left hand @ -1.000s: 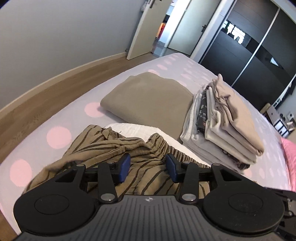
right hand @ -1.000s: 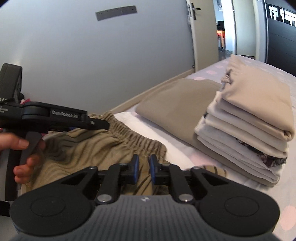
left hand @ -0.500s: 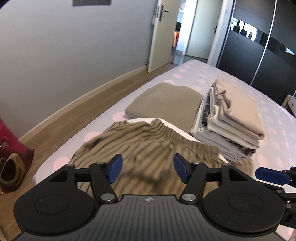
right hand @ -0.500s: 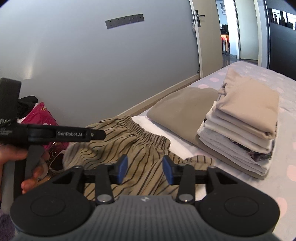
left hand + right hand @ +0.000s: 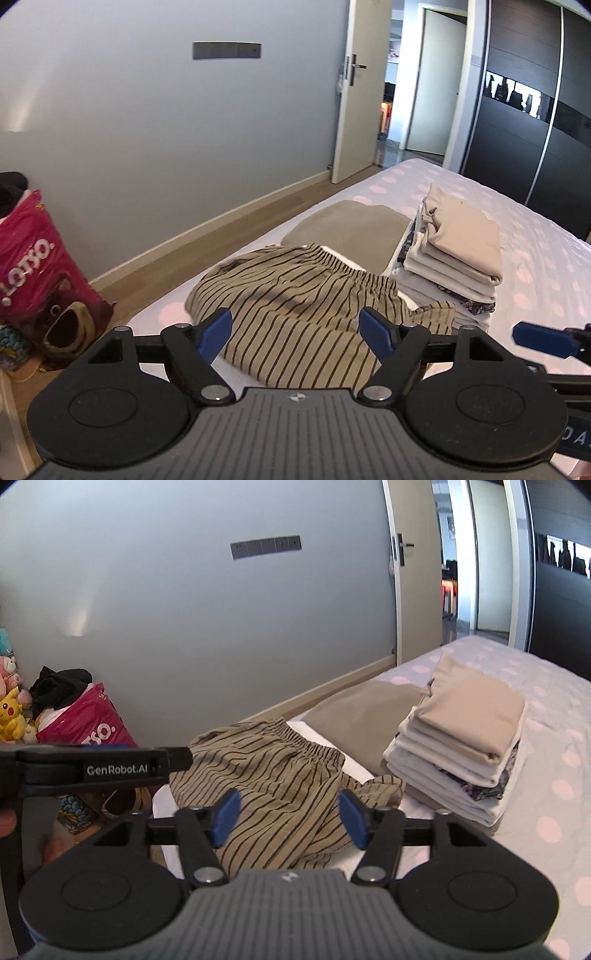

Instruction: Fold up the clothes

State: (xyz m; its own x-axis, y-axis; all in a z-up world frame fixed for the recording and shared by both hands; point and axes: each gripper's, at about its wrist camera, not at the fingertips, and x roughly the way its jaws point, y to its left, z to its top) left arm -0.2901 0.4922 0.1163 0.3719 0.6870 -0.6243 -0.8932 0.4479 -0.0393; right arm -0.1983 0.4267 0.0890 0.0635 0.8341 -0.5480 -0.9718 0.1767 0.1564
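A pair of tan shorts with dark stripes (image 5: 295,306) lies loosely folded on the bed, waistband toward the far side; it also shows in the right wrist view (image 5: 280,790). My left gripper (image 5: 297,334) is open and empty, pulled back above the shorts' near edge. My right gripper (image 5: 288,819) is open and empty, also held back from the shorts. One right fingertip (image 5: 539,339) shows at the right of the left wrist view. The left gripper's body (image 5: 92,770) crosses the left of the right wrist view.
A stack of folded clothes (image 5: 454,258) (image 5: 465,749) stands just right of the shorts. A flat folded taupe piece (image 5: 351,230) lies behind them. The bed (image 5: 546,280) has a dotted sheet. A pink bag (image 5: 33,273) and plush toys (image 5: 11,705) sit on the floor at left.
Both grippers opened, let go of the striped shorts and drew back and up. The shorts now lie flatter on the bed.
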